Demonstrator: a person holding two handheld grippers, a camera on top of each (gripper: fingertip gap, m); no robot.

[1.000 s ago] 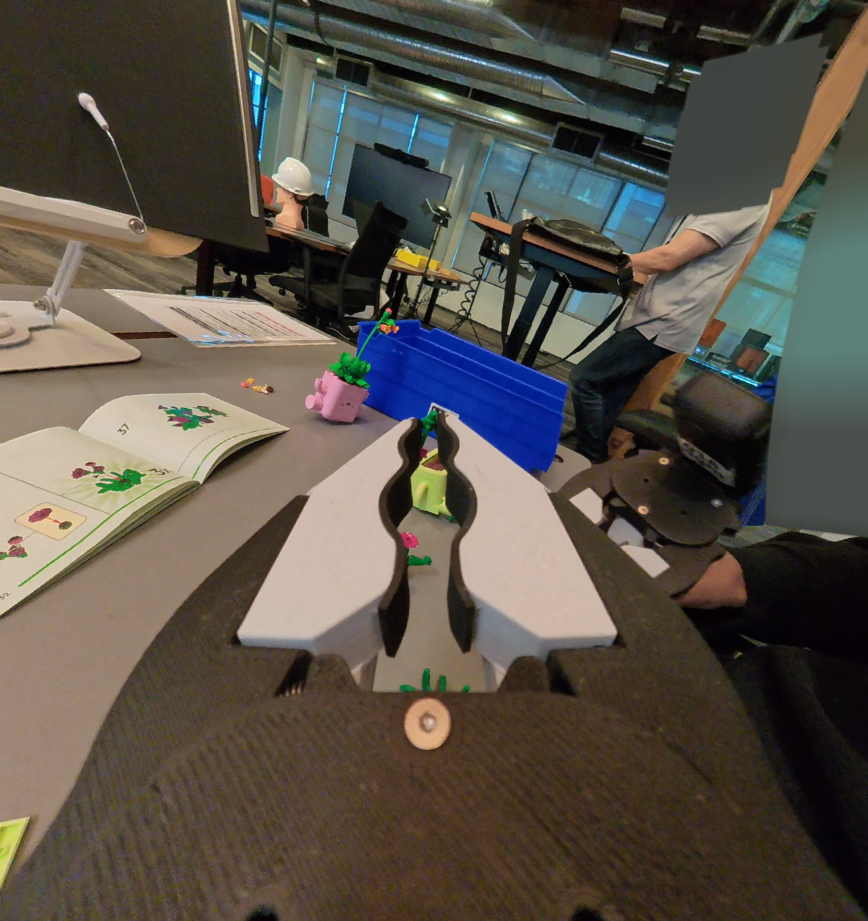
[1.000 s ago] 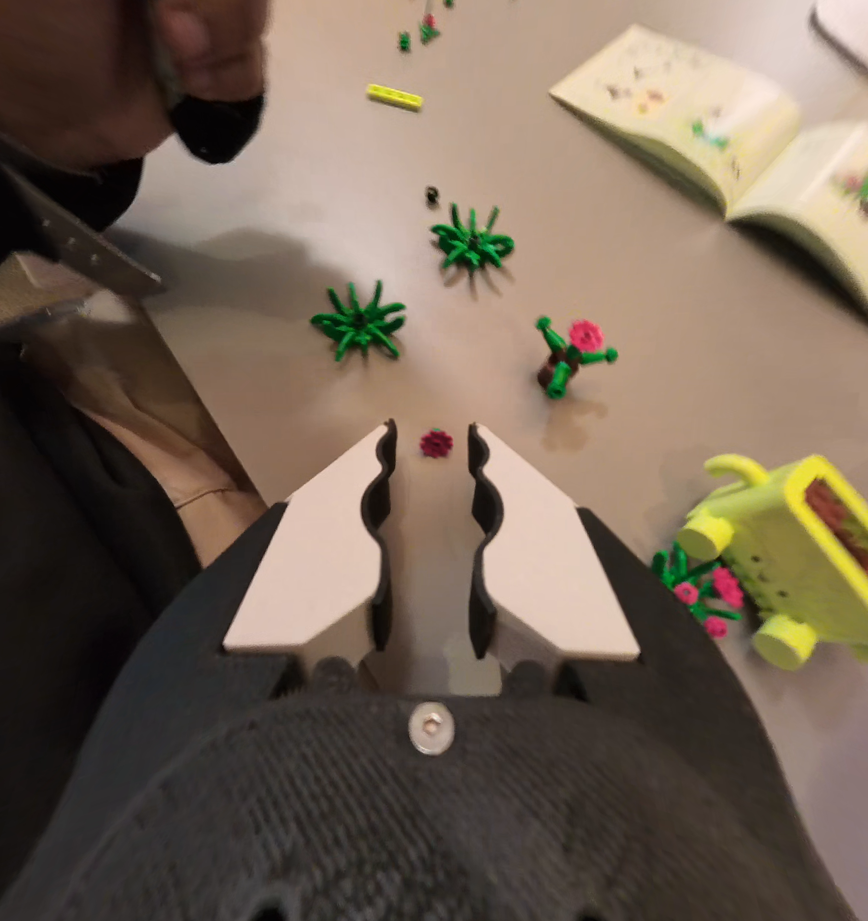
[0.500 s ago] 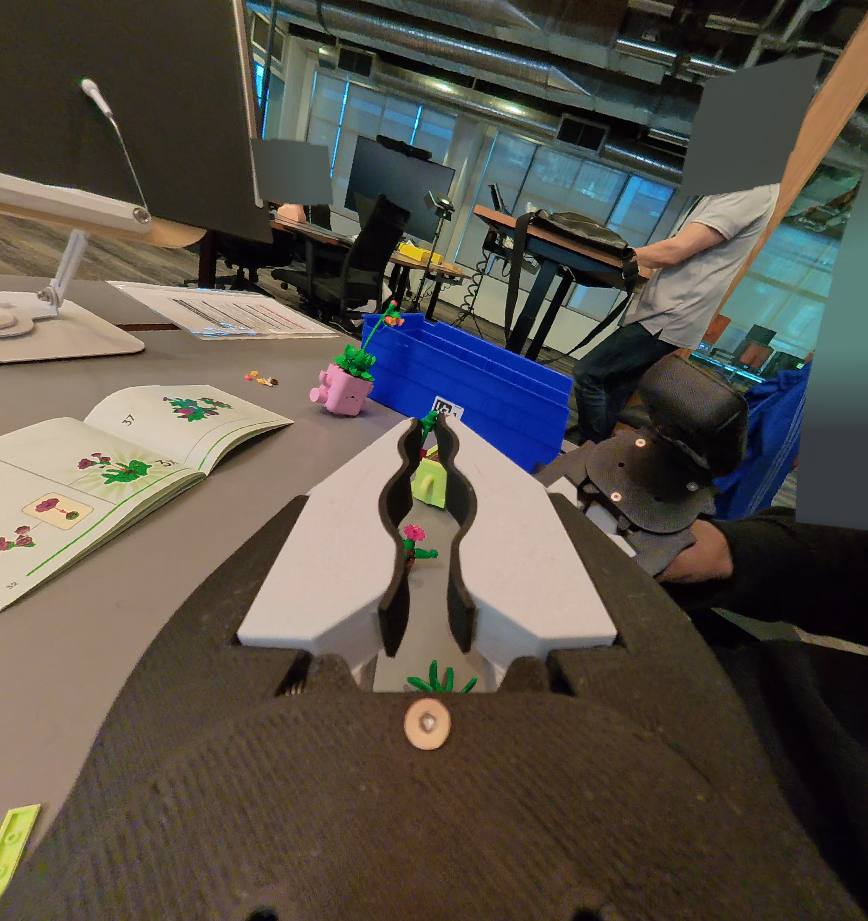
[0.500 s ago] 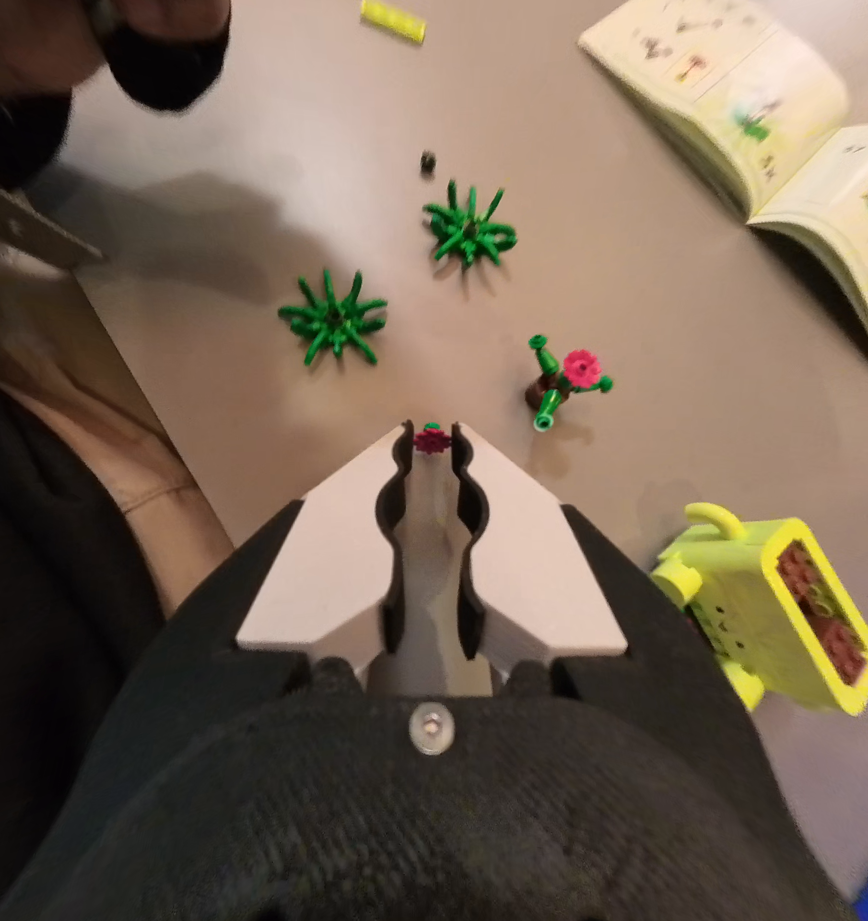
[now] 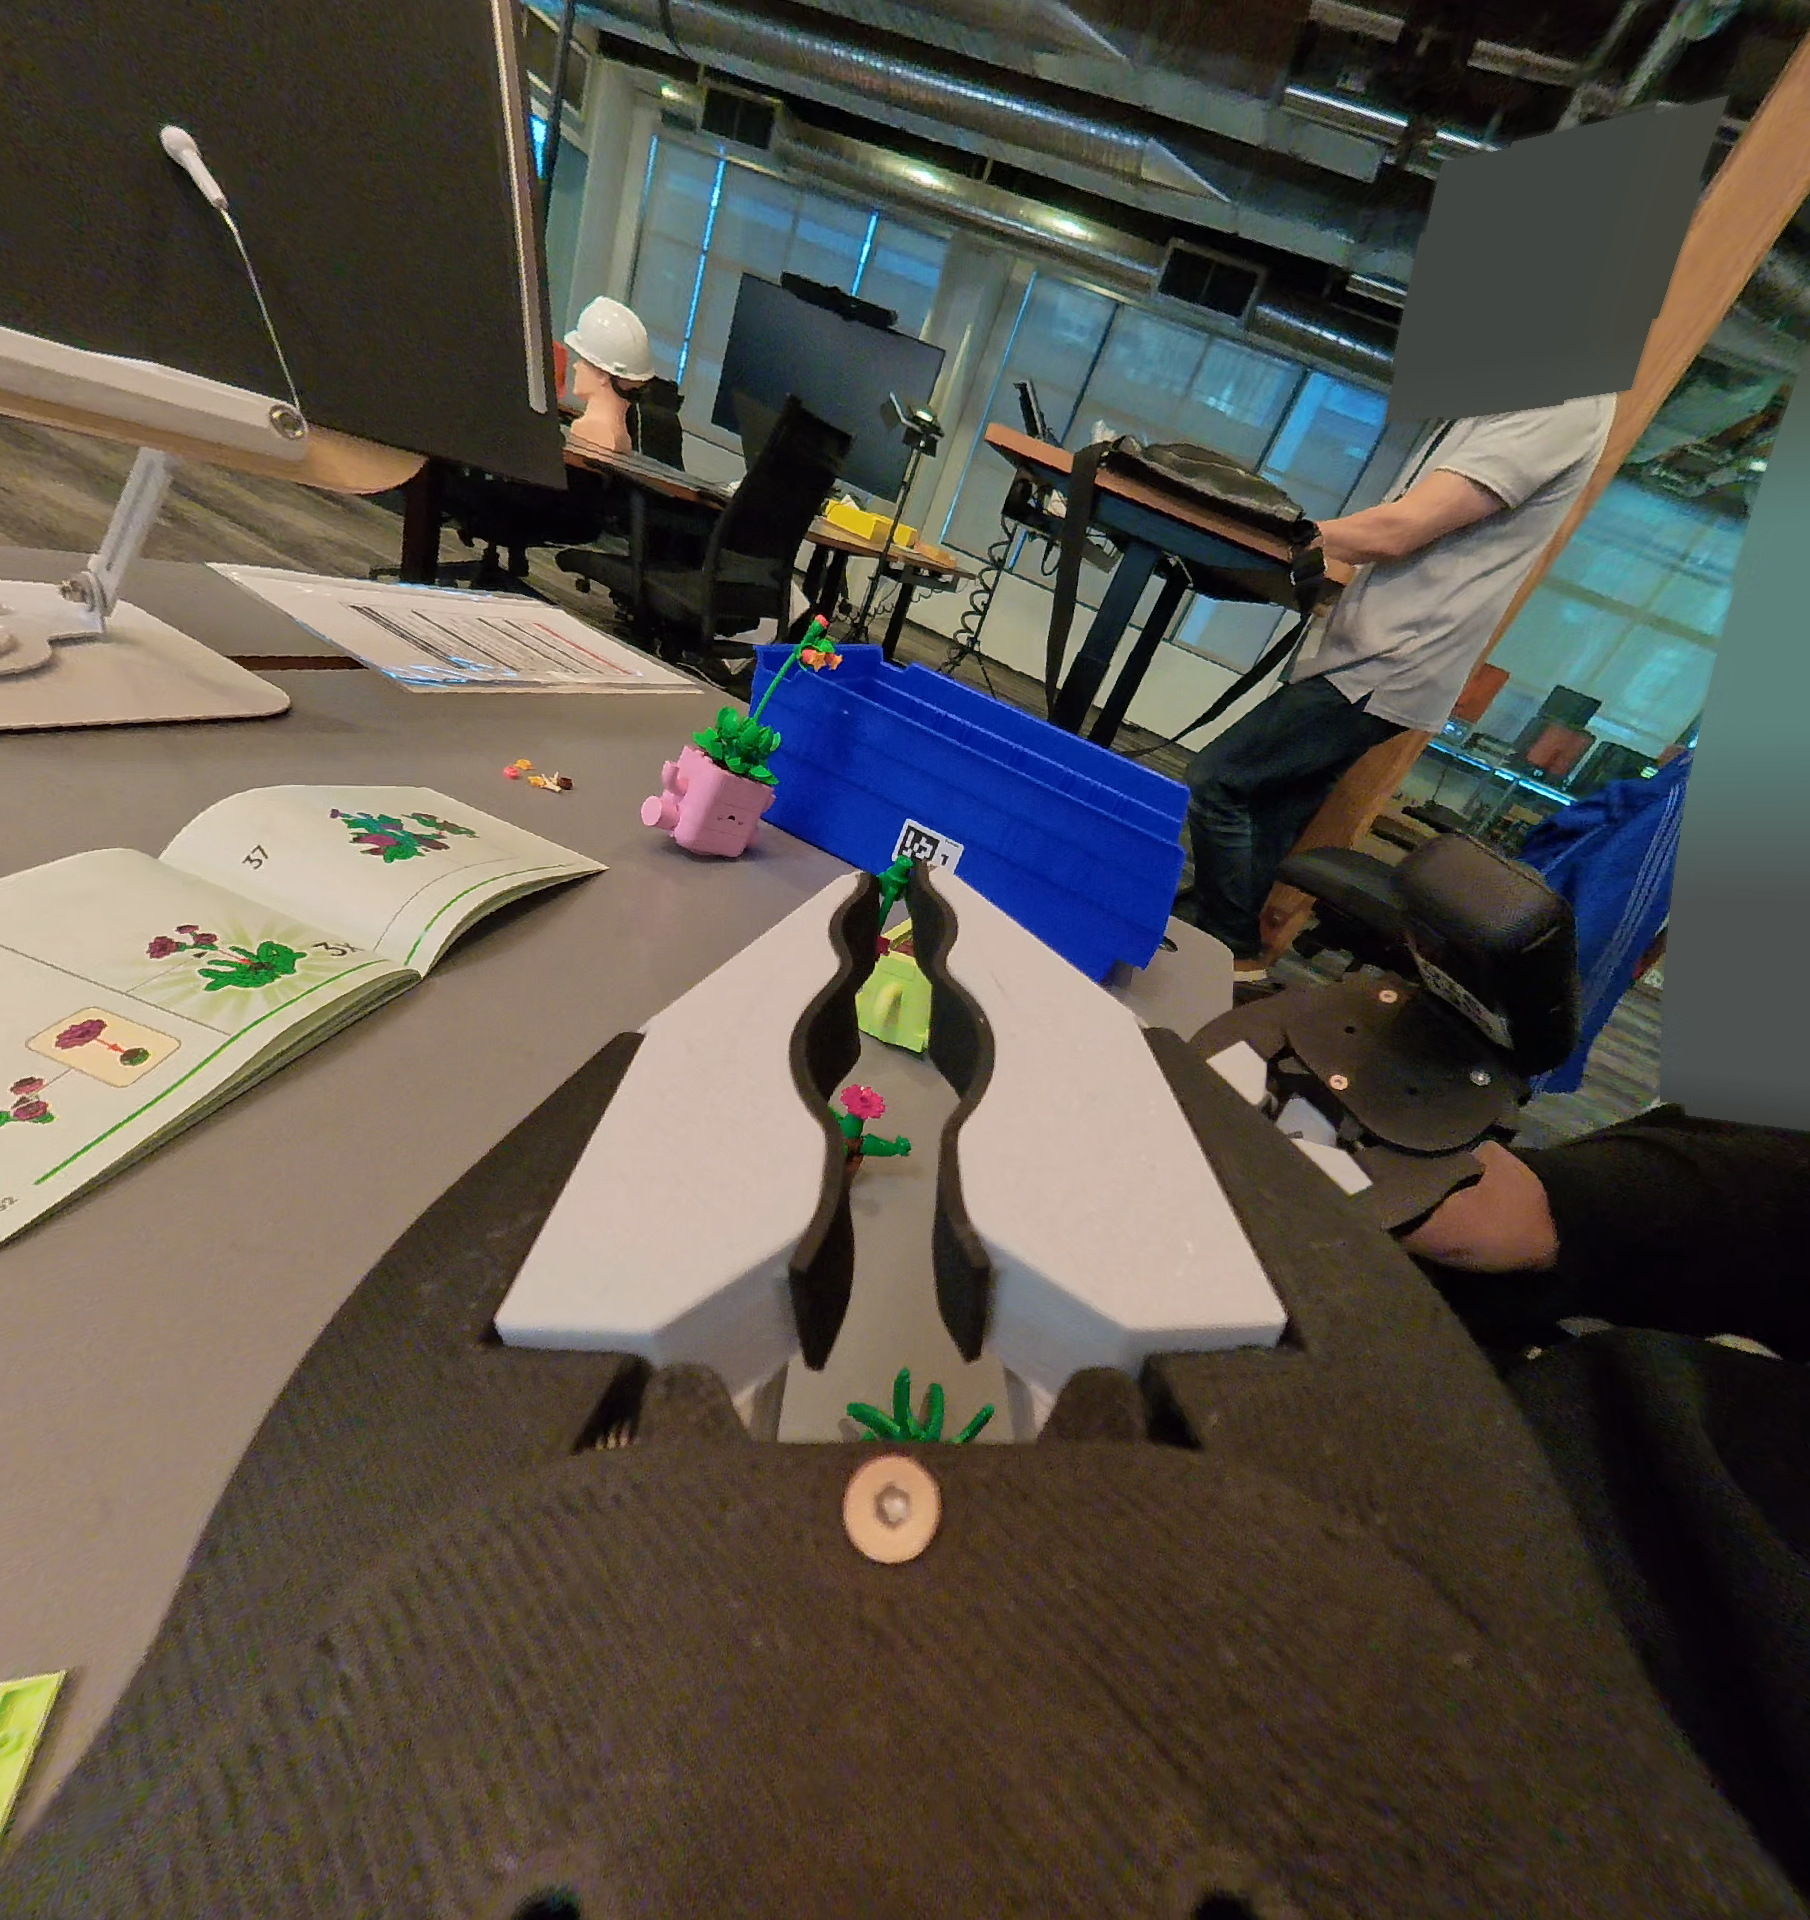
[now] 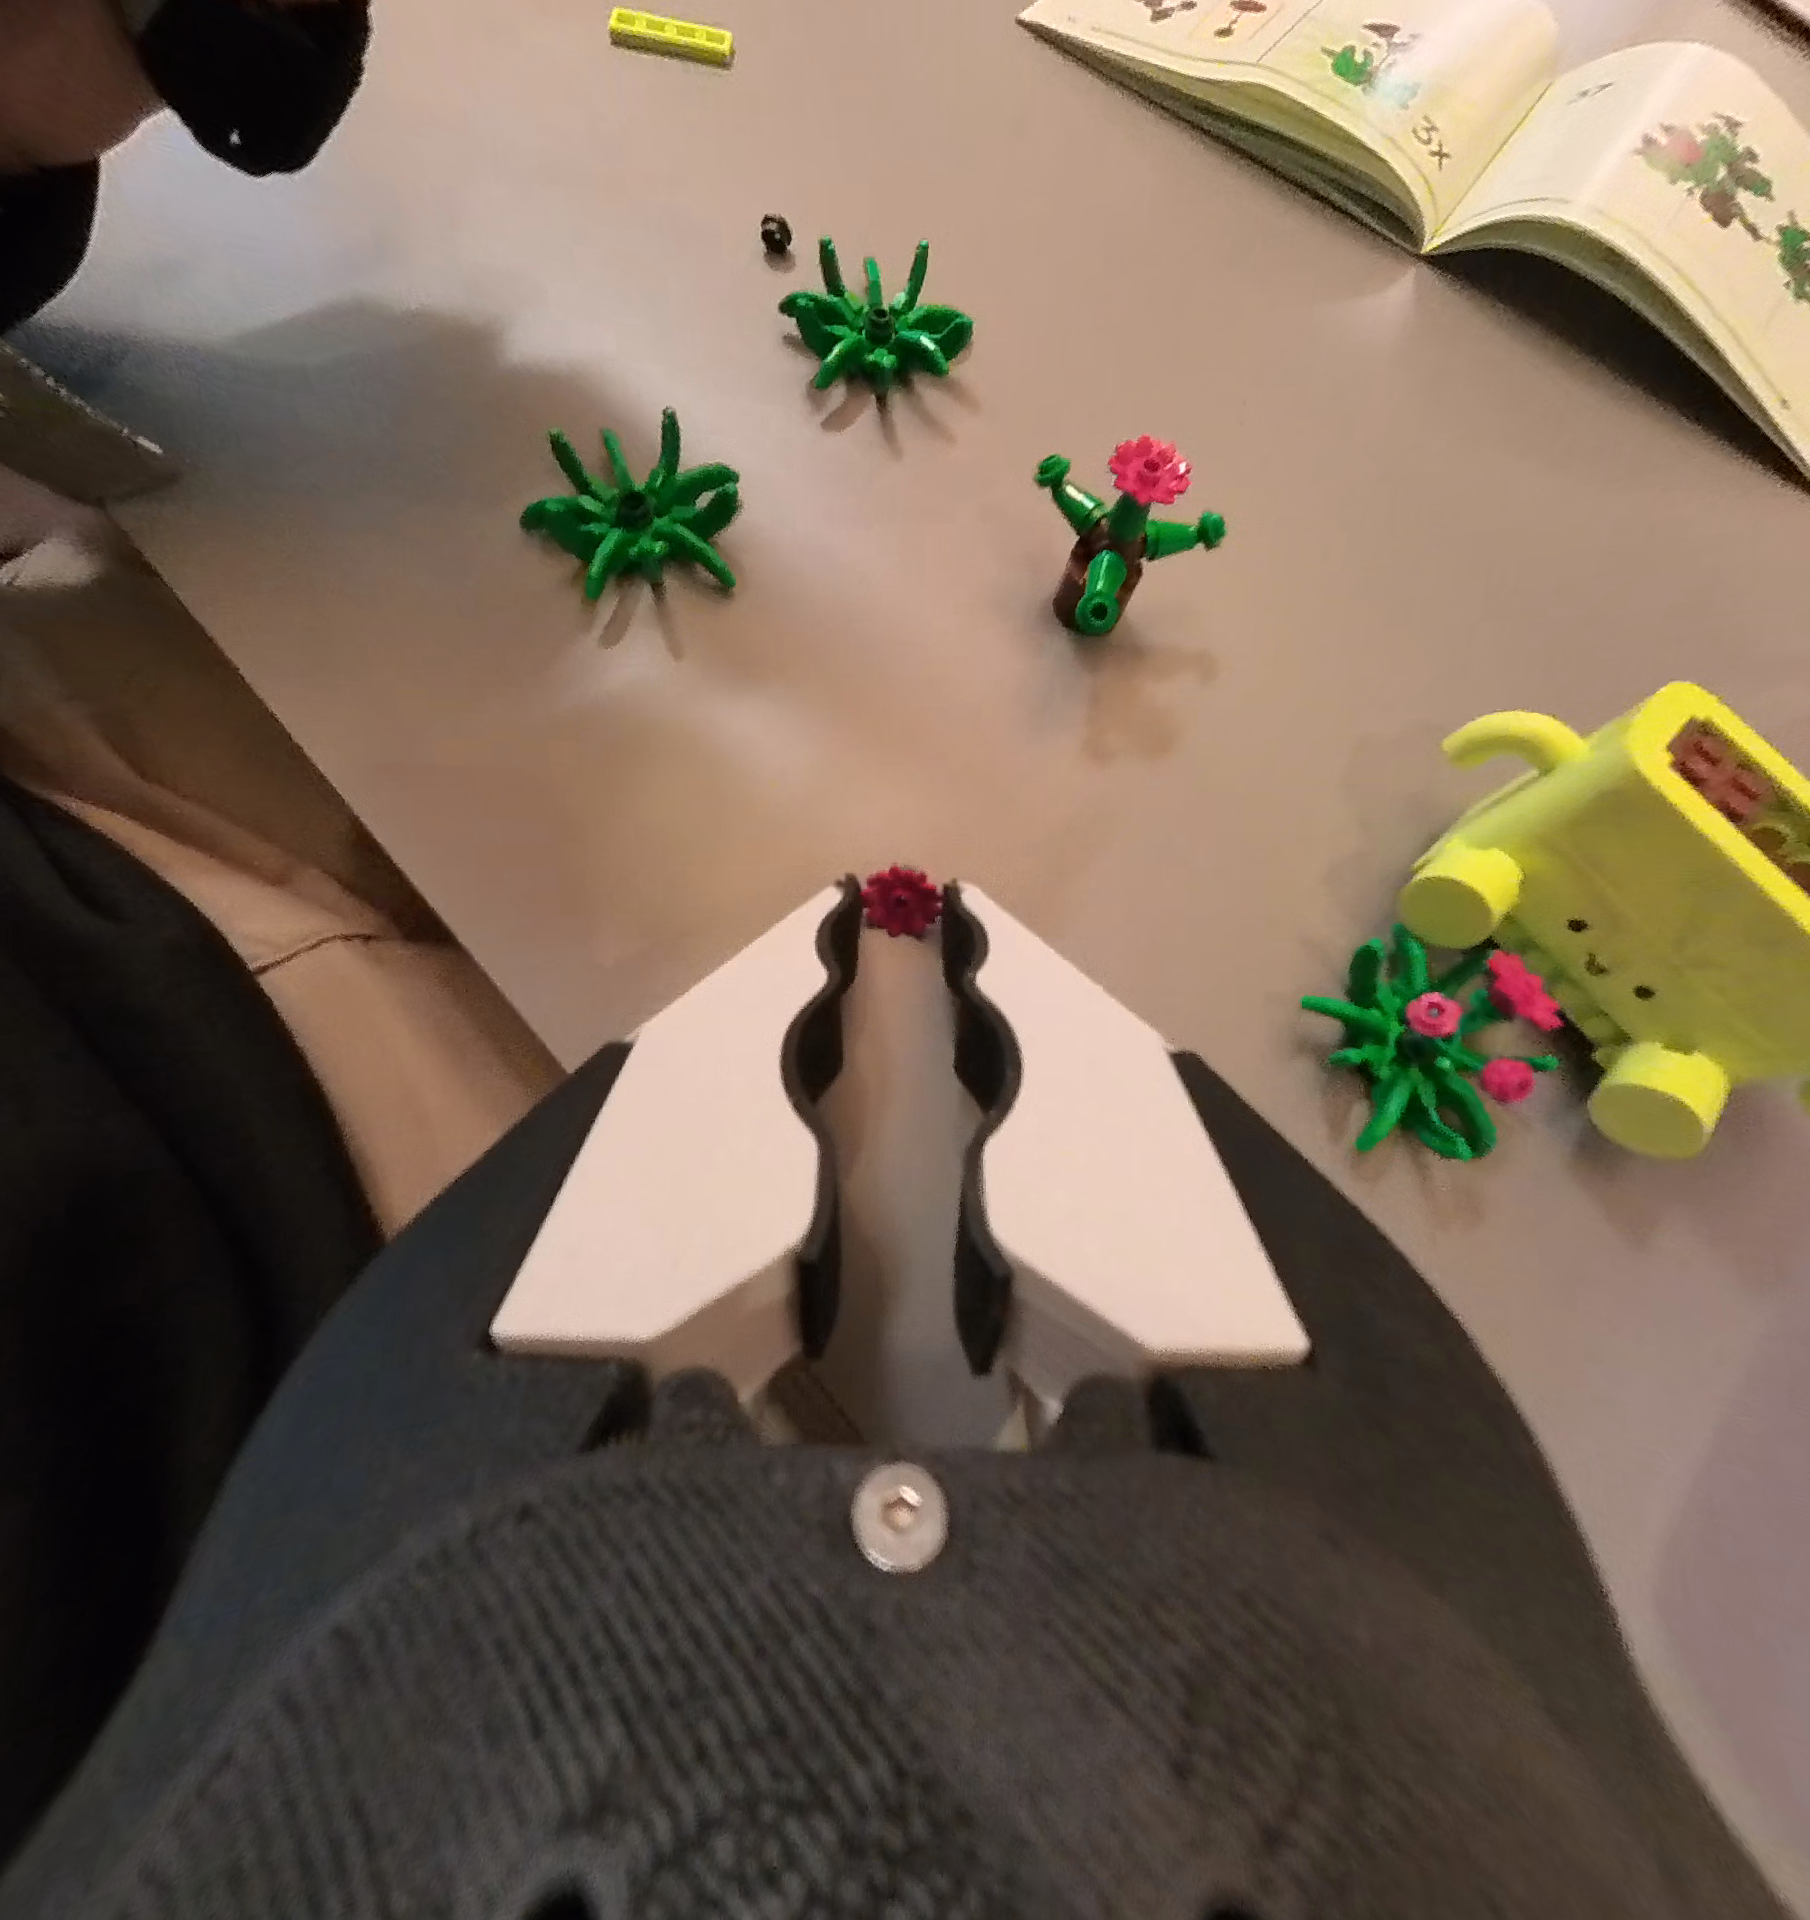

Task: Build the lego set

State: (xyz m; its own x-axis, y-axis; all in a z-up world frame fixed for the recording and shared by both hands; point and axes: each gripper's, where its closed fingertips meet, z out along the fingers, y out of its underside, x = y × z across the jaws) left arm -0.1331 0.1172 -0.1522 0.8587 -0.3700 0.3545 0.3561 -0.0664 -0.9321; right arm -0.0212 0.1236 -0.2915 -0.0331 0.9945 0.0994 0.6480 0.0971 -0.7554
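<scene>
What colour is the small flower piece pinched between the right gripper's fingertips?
Dark magenta-red flower piece, pinched at the tips of the right gripper; the right wrist view shows it best.

An open instruction booklet (image 5: 257,935) near the left edge of the worktop (image 5: 361,1299) carries printed page numbers and a small count mark beside its flower drawings. A clear-covered sheet (image 5: 465,634) towards the far edge has lines of print too small to read. A blue bin (image 5: 984,790) at the far right edge bears a black-and-white code label (image 5: 922,844).
</scene>
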